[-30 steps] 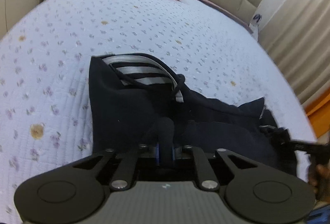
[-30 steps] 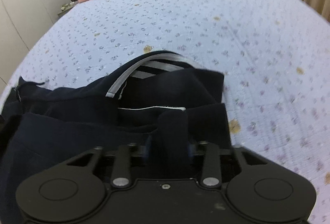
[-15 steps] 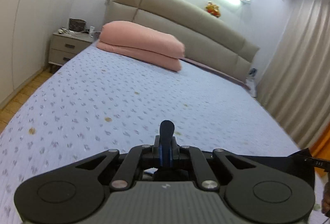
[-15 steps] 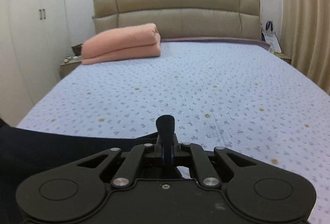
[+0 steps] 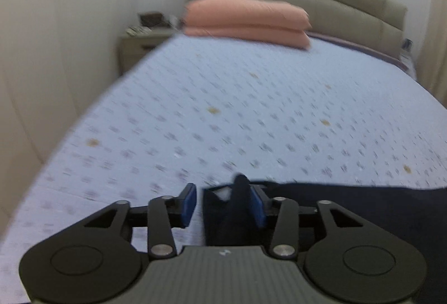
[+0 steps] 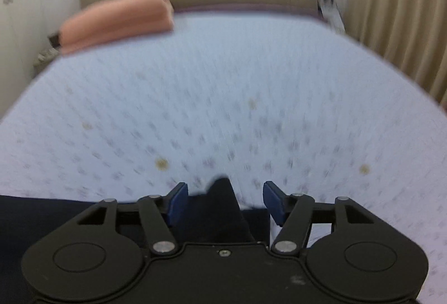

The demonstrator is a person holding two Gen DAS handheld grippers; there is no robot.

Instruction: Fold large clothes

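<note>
Dark garment (image 5: 349,206) lay at near edge of bed (image 5: 251,113), its far edge stretched roughly straight between both grippers; your left gripper (image 5: 223,203) had just been opening, cloth corner between spread jaws, seemingly released; your right gripper (image 6: 223,199) likewise just opened, fabric peak loose between pads; one fold apparently laid down; how many folds remained, frames could not show.

grippers: two, left gripper (image 5: 223,204) and right gripper (image 6: 225,199)
dark garment (image 5: 363,209): one
bed (image 5: 251,113): one
pink pillows (image 5: 245,20): two, stacked
nightstand (image 5: 139,45): one
</note>
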